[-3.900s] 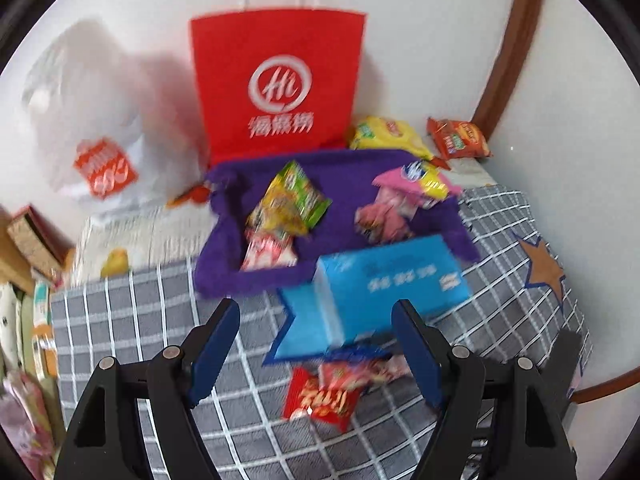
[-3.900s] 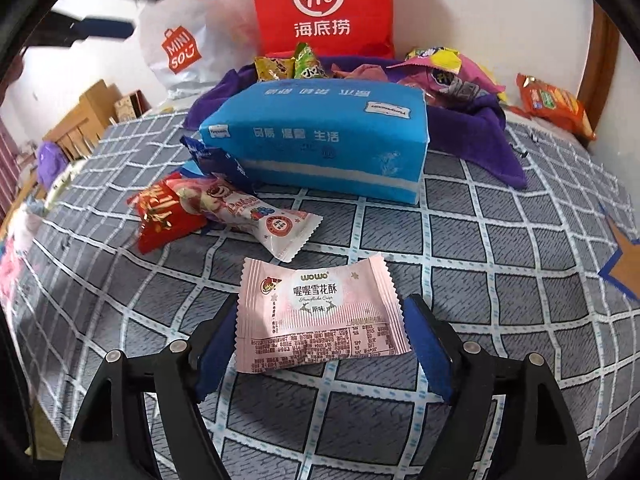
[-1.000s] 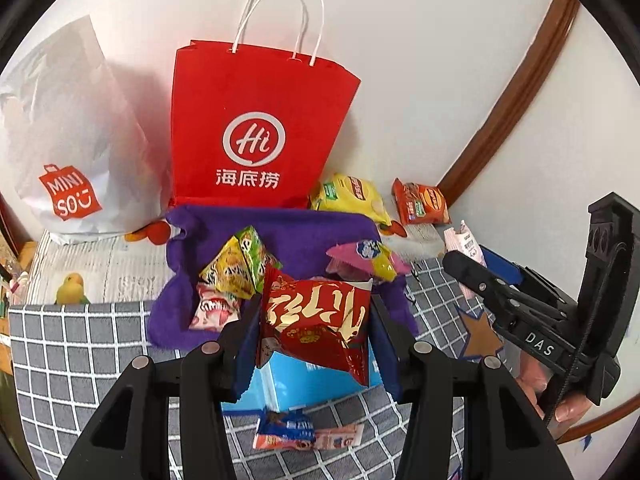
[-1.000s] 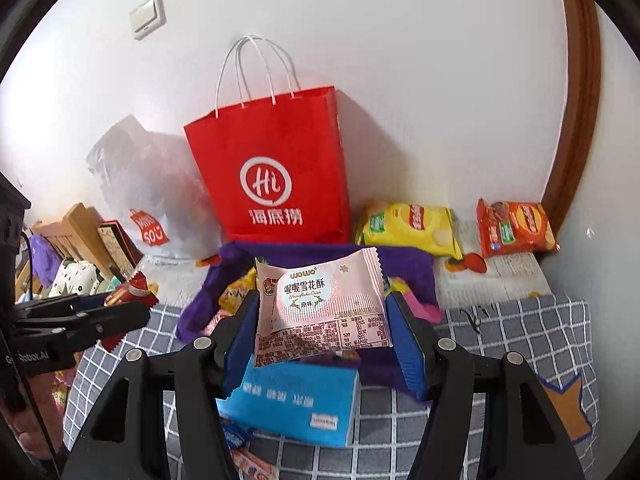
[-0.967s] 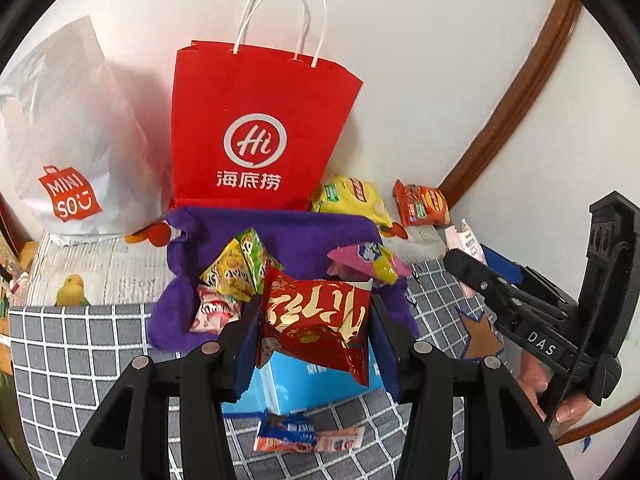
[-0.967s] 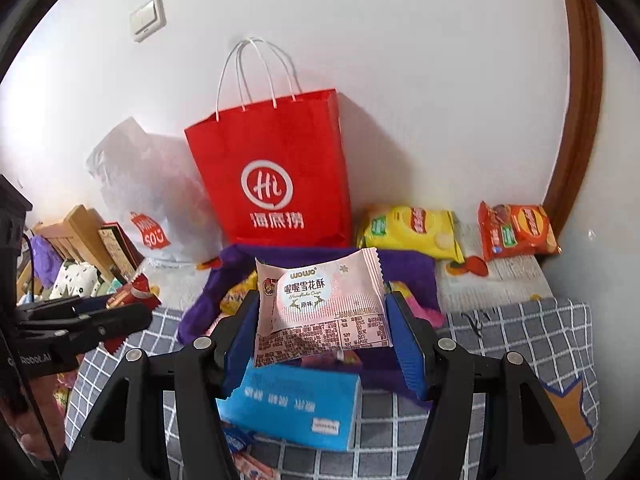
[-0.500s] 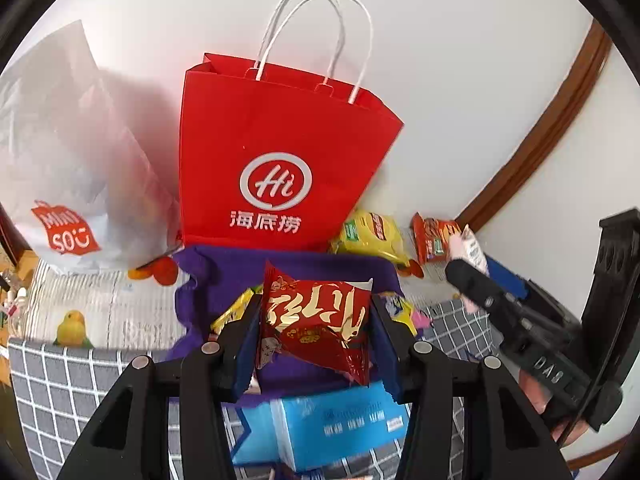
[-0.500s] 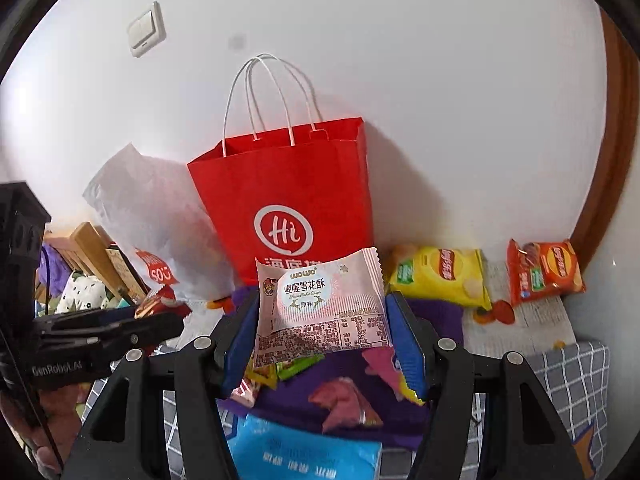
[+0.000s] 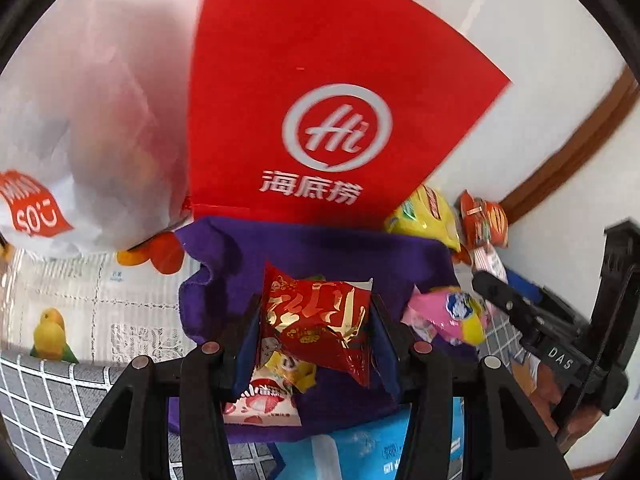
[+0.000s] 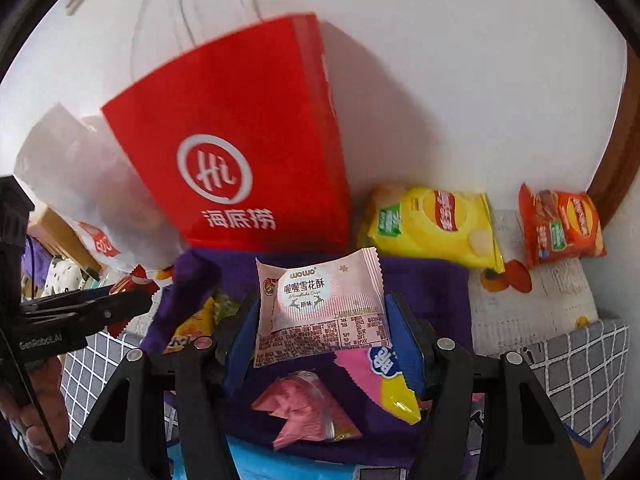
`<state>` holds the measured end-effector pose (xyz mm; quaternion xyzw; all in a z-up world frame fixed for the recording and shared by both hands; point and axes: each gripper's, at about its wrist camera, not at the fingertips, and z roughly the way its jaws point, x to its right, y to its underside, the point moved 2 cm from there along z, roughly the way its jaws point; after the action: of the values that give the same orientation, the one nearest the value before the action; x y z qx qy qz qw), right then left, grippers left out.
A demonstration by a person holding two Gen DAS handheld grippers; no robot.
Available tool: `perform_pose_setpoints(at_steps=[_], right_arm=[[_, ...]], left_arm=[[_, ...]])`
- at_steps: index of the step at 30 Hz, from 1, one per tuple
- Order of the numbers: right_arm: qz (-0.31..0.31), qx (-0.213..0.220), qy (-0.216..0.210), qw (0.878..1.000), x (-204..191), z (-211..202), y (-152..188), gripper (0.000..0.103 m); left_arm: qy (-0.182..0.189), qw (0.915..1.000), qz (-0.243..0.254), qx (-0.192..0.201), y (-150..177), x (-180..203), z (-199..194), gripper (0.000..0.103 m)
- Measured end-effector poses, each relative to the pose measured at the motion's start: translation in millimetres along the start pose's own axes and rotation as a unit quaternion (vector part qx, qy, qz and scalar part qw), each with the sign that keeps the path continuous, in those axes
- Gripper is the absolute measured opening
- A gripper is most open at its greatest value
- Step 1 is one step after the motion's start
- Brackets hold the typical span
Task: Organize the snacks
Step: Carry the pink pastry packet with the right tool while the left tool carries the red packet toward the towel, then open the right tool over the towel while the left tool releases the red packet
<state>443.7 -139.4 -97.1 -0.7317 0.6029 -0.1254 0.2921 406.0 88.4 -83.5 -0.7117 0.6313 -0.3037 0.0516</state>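
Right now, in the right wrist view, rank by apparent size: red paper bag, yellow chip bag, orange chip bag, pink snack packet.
1. red paper bag
2. yellow chip bag and pink snack packet: similar; the packet sits nearer the camera, so unsure
3. orange chip bag

Both views are bright and evenly lit, with soft daylight-like light on the white wall (image 10: 460,80). The red paper bag (image 10: 240,152) throws a soft grey shadow to its right on that wall, so the light seems to come from the left. In the left wrist view the same red paper bag (image 9: 320,100) and the white plastic bag (image 9: 80,120) are smeared by motion blur, their lettering soft. The bag's handles (image 10: 192,8) blur to faint streaks. Nearer things stay sharper: print on the pink snack packet (image 10: 320,304) reads clearly. Foil on the red snack packet (image 9: 316,320) shows small glints. Fisheye distortion bends the brown wooden trim (image 9: 568,148), and a black vignette rings each frame.
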Motion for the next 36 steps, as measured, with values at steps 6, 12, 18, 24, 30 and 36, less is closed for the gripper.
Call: perform_pose_setpoints(at_steps=[6,12,18,24,30,36], right_arm=[[-0.005,-0.014,0.015,1.0,6.3,11.4,4.1,0.061],[-0.018,-0.03,0.008,0.999,-0.2,26.1,7.9,0.061],[-0.038,-0.083,0.0,0.996,-15.2,54.9,20.8,0.061],[-0.072,-0.109,-0.004,0.991,-33.4,67.0,33.0,0.062],[-0.089,-0.147,-0.005,0.985,-38.3,82.6,44.8,0.063],[-0.086,-0.16,-0.017,0.983,-36.4,86.9,48.6,0.066]], left_arm=[[0.007,1.0,-0.006,-0.002,-1.5,-8.5,-1.5,0.048],[0.002,0.9998,-0.02,0.002,-9.1,-18.7,-4.5,0.048],[0.006,0.9996,-0.026,-0.006,-11.0,-21.5,-3.2,0.048],[0.008,0.9994,-0.021,-0.027,-9.1,-16.8,8.2,0.048],[0.017,0.998,-0.014,-0.06,-2.3,-9.6,26.8,0.048],[0.011,0.9968,-0.011,-0.079,3.0,-5.8,41.4,0.048]])
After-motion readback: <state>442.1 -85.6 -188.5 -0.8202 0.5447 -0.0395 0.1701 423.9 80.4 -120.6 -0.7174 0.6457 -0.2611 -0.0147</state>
